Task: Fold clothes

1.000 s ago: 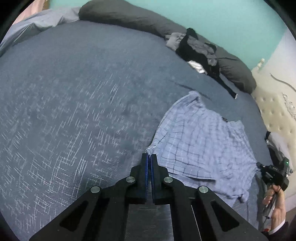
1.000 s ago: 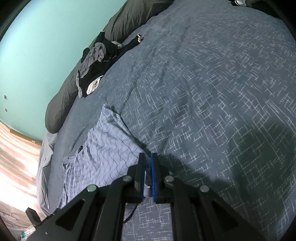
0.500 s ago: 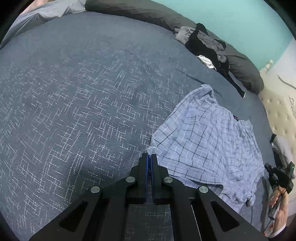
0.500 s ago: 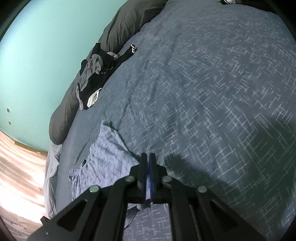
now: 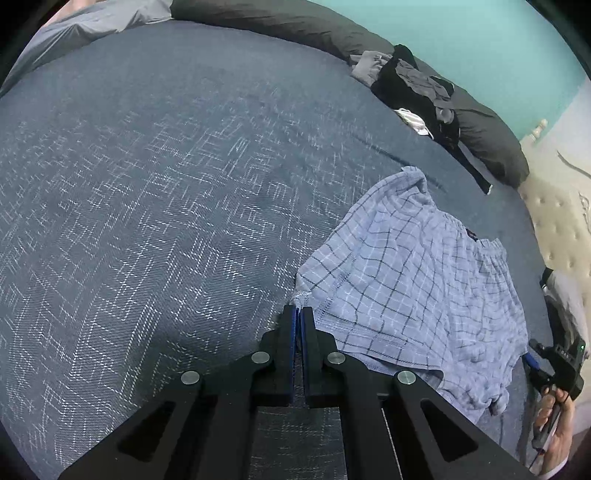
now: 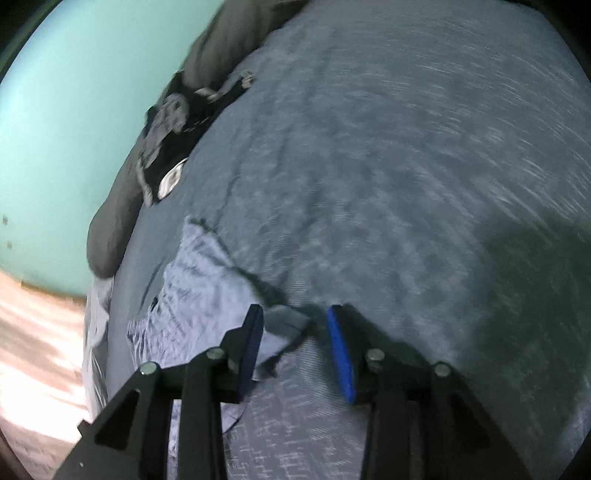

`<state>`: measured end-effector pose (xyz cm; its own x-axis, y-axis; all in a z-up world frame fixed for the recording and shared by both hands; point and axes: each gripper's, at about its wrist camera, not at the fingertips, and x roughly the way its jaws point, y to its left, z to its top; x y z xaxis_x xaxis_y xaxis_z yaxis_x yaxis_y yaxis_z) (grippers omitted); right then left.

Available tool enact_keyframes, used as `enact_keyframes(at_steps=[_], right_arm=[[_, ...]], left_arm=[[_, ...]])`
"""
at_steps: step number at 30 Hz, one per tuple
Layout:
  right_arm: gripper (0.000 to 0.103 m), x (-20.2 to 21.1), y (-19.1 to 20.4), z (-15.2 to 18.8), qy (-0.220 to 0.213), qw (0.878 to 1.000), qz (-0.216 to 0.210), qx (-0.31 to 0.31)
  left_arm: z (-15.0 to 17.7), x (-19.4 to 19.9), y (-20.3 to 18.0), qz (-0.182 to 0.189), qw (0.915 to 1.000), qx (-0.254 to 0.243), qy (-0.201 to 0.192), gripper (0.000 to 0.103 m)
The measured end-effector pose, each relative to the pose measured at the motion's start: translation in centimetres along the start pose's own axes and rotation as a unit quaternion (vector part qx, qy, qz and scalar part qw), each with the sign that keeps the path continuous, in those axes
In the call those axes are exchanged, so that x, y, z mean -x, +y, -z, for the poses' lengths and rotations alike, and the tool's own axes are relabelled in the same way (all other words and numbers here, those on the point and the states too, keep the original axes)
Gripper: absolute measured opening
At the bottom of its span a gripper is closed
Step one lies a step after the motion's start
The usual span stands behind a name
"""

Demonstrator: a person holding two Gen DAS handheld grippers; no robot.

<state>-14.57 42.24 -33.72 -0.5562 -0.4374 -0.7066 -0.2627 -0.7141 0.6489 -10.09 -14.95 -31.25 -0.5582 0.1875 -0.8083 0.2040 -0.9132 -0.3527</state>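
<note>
Light blue checked shorts (image 5: 410,284) lie spread on the dark blue patterned bedspread (image 5: 147,221). My left gripper (image 5: 298,314) is shut on the shorts' near left corner. In the blurred right wrist view, my right gripper (image 6: 295,317) is open, with a corner of the shorts (image 6: 207,280) lying between its blue pads (image 6: 340,350). The right gripper and the hand that holds it also show at the far right edge of the left wrist view (image 5: 557,373).
A pile of black and grey clothes (image 5: 417,92) lies against the long dark grey pillows (image 5: 484,136) by the teal wall. A cream tufted headboard (image 5: 557,229) stands to the right. A grey sheet (image 5: 85,22) lies at the top left.
My right gripper was shut on the shorts' corner half a second ago and has opened, letting the fabric go. My left gripper stays shut on its corner and has shifted slightly over the bed.
</note>
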Motion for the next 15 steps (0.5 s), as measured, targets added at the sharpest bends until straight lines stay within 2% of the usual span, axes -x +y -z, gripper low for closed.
enact_keyframes(at_steps=[6,10,15], right_arm=[[0.037,0.3,1.7,0.8,0.019,0.993,0.065,0.095],[0.037,-0.6,3.9,1.8,0.031,0.972,0.128,0.194],[0.037,-1.5,5.4,2.5,0.02,0.947,0.185,0.261]], left_arm=[[0.1,0.0,-0.1,-0.001,1.0,0.003,0.002,0.003],[0.3,0.2,-0.3,-0.001,1.0,0.002,0.001,0.003],[0.3,0.2,-0.3,-0.001,1.0,0.001,0.0,0.003]])
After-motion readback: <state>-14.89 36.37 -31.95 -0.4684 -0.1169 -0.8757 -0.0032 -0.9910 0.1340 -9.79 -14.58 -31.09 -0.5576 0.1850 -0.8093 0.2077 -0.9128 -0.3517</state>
